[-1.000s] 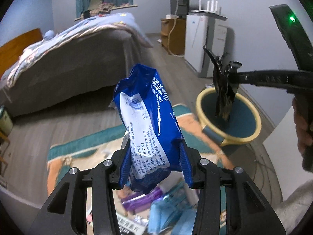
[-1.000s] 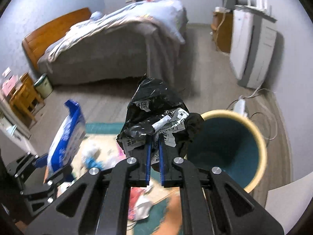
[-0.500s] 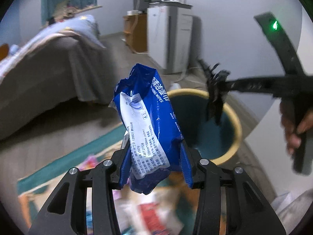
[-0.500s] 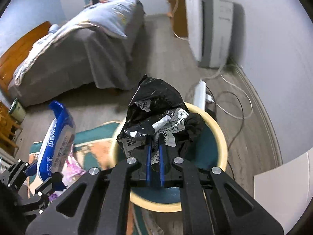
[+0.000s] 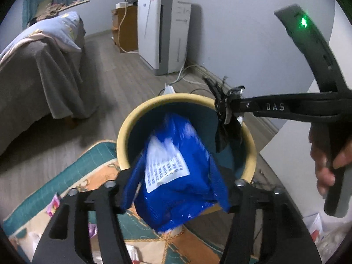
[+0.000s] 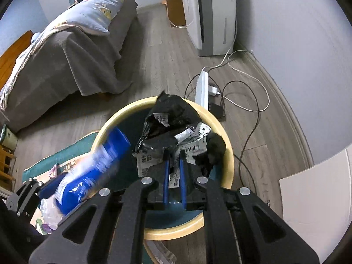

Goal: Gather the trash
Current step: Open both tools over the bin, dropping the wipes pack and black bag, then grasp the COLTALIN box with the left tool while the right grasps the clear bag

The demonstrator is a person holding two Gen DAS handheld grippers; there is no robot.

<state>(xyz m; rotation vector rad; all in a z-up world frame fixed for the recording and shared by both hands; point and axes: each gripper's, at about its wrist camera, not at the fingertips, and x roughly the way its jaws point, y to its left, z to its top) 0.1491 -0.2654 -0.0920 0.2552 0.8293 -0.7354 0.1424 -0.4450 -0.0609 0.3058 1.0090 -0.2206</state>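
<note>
blue wipes pack point(image 5: 176, 171) tips lengthwise into bin point(image 5: 123, 136), left fingers point(image 5: 126, 189) just spreading.

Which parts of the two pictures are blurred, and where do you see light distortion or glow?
Left wrist view: the blue wipes pack is motion-smeared over the bin, its label unreadable; a green light glows on the right gripper's handle. Right wrist view: the pack is streaked, the black wrapper sharp. Both views: fisheye-bent floor, dark corners.
</note>
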